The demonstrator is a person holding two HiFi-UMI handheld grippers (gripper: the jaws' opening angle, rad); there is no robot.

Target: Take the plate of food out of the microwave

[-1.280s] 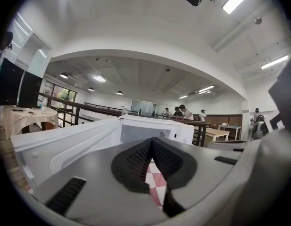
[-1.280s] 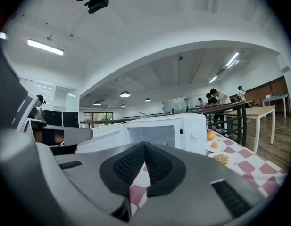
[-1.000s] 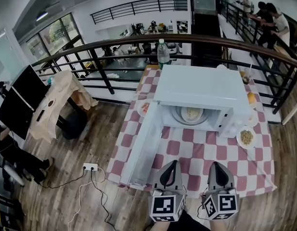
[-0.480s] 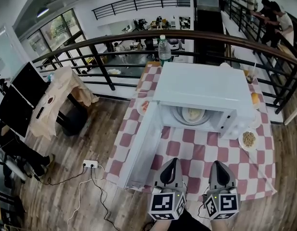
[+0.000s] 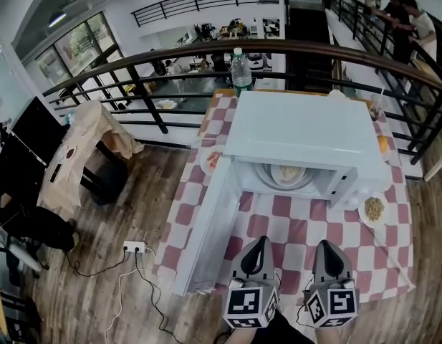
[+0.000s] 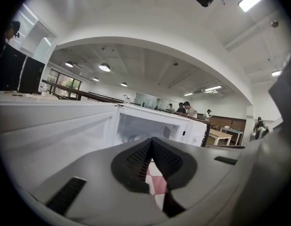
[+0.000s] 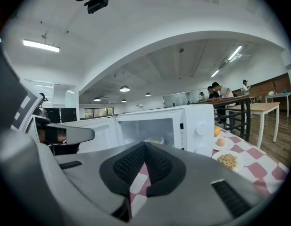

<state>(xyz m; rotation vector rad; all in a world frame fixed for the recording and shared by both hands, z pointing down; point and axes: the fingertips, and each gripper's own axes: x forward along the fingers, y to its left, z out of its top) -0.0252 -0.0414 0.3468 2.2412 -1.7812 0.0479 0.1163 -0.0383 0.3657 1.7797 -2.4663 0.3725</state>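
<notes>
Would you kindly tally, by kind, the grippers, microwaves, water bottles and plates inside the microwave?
Grippers: 2, the left gripper and the right gripper
Microwave: 1
Water bottle: 1
Plate inside the microwave: 1
Total: 5

One microwave (image 5: 299,131) stood at the centre of the head view, with one door (image 5: 206,228) and one plate of food (image 5: 287,173) inside. Three other plates lay outside it: one plate with red food (image 5: 212,160) to its left, one grain plate (image 5: 374,208) at lower right, and one egg plate (image 7: 222,144) in the right gripper view. One bottle (image 5: 240,69) stood at top centre. Two grippers showed at the bottom edge, the left gripper (image 5: 261,242) and the right gripper (image 5: 325,246). Three people (image 5: 401,9) were at the upper right.
</notes>
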